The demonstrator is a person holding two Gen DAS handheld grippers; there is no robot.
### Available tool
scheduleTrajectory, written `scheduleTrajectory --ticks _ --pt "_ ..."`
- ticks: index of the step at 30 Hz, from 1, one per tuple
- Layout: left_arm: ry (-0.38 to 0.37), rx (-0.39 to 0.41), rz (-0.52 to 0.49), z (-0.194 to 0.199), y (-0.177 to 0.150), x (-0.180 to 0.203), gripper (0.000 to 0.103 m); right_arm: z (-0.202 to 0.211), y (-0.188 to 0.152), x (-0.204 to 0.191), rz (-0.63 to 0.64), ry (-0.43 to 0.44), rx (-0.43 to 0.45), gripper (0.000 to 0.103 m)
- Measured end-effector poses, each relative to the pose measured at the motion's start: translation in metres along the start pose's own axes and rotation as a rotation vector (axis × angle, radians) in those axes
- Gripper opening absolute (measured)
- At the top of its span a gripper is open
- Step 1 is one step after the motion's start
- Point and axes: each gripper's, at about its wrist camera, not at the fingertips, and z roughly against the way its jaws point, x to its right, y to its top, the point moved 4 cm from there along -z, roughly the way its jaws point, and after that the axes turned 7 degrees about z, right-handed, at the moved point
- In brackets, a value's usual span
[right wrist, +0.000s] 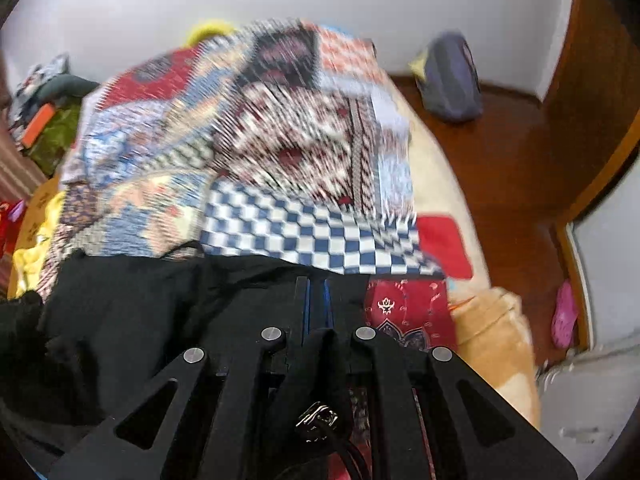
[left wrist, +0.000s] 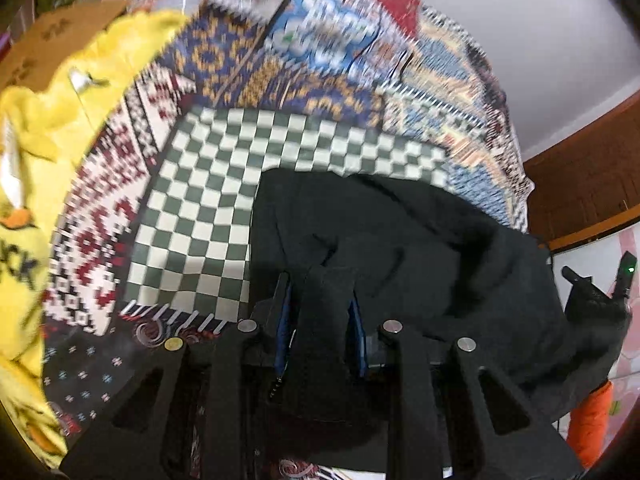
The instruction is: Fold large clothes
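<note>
A large black garment [left wrist: 420, 248] lies bunched on a patchwork blanket [left wrist: 240, 184] on the bed. My left gripper [left wrist: 320, 280] is shut on a fold of the black garment, which hangs between its fingers. In the right wrist view the same black garment [right wrist: 140, 312] spreads to the left. My right gripper [right wrist: 316, 284] is shut on another edge of it, with cloth and a metal buckle [right wrist: 318, 424] hanging back over the fingers. Both views are motion-blurred.
A yellow garment [left wrist: 48, 128] lies at the left on the bed, beside a cardboard box [left wrist: 52, 40]. The patchwork blanket [right wrist: 248, 140] covers the bed. A tan cushion [right wrist: 496, 344] and red cloth [right wrist: 444, 244] lie at the right. A grey bag [right wrist: 452, 76] sits on the wooden floor.
</note>
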Motion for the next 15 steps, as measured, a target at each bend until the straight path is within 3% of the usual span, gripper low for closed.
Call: scheduleTrajectory --ticks 6,11,14,15 --pt "0.059 0.014 -0.082 0.005 0.002 0.004 0.031 -0.027 -0.005 0.003 0.002 -0.003 -0.041 0.007" --pt "0.106 0.040 -0.131 0.032 0.008 0.011 0.031 0.006 0.005 0.006 -0.002 -0.038 -0.022 0.009" --pt "0.135 0.124 -0.132 0.063 0.013 0.015 0.036 0.033 0.013 0.008 0.005 -0.057 -0.008 0.012" --pt "0.134 0.149 -0.134 0.073 0.014 0.017 0.042 0.049 0.016 0.009 0.011 -0.074 0.020 0.012"
